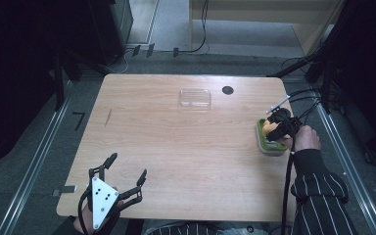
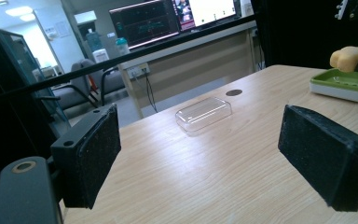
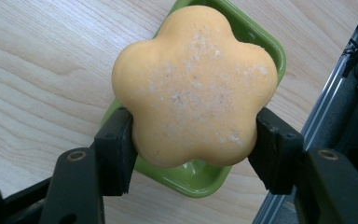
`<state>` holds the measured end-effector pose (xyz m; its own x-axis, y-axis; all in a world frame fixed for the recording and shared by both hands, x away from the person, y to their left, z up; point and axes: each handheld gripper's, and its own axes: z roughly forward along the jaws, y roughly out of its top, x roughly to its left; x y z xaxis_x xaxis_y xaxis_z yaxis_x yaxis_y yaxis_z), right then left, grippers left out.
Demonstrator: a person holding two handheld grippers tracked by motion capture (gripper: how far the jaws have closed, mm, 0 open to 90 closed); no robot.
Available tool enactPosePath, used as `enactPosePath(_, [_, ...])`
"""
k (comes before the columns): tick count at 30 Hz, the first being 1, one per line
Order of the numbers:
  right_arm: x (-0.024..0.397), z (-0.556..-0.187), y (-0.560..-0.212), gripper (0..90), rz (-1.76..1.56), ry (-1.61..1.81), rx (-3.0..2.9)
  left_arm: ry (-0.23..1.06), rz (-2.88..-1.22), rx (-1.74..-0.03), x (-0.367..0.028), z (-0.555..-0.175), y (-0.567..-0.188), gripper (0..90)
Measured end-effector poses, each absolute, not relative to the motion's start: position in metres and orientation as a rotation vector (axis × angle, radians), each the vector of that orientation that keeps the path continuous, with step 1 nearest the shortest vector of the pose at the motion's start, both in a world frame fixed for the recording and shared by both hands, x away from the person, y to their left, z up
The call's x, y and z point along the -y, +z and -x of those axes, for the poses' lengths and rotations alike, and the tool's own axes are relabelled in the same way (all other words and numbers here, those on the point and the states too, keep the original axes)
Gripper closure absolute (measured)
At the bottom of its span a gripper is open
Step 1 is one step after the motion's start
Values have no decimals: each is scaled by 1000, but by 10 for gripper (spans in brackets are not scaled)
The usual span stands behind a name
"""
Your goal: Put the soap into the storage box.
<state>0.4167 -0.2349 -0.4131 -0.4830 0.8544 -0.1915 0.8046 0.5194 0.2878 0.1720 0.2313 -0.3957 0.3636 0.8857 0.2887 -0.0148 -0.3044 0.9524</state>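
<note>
Orange soap between right gripper's jaws

Green dish largely hidden beneath the flower-shaped soap

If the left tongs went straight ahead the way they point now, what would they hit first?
Probably the clear plastic lid: it lies ahead between the open left tongs, with bare table before it. Depth is hard to judge.
</note>
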Motion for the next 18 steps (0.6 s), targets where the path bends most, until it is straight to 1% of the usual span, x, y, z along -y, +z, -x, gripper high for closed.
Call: enactPosePath(18, [239,-430,-423,403,-1403,177,-2462,1115,-1614,-796,-231,-172,-396,130])
